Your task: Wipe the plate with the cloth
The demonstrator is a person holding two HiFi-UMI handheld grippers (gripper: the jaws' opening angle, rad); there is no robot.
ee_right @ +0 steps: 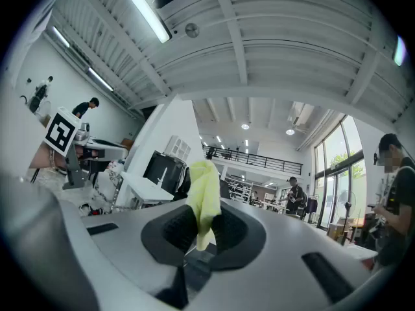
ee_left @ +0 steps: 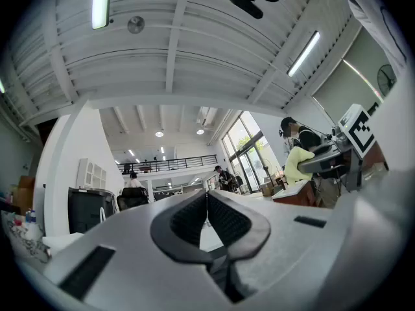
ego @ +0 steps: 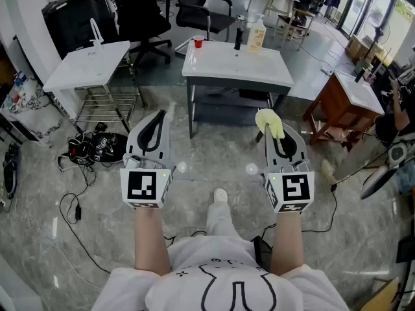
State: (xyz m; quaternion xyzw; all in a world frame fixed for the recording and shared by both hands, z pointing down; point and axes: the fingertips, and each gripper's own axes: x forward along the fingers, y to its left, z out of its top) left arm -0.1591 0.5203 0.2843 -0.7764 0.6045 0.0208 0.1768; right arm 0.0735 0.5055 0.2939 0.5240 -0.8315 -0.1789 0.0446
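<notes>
A yellow cloth (ego: 269,122) sticks up from my right gripper (ego: 273,133), whose jaws are shut on it. In the right gripper view the cloth (ee_right: 205,196) is pinched between the dark pads (ee_right: 174,229). My left gripper (ego: 158,118) is shut with nothing in it; in the left gripper view its pads (ee_left: 188,218) meet at the tip. Both grippers are held out level in front of me, side by side and apart, over the floor. The left gripper view also shows the cloth (ee_left: 297,166) off to the right. No plate shows in any view.
A white table (ego: 259,67) stands ahead with a red cup (ego: 198,41), a dark bottle (ego: 238,39) and a soap bottle (ego: 257,32). A smaller white table (ego: 91,63) is at left, a wooden desk (ego: 337,99) at right. Cables (ego: 91,149) lie on the floor.
</notes>
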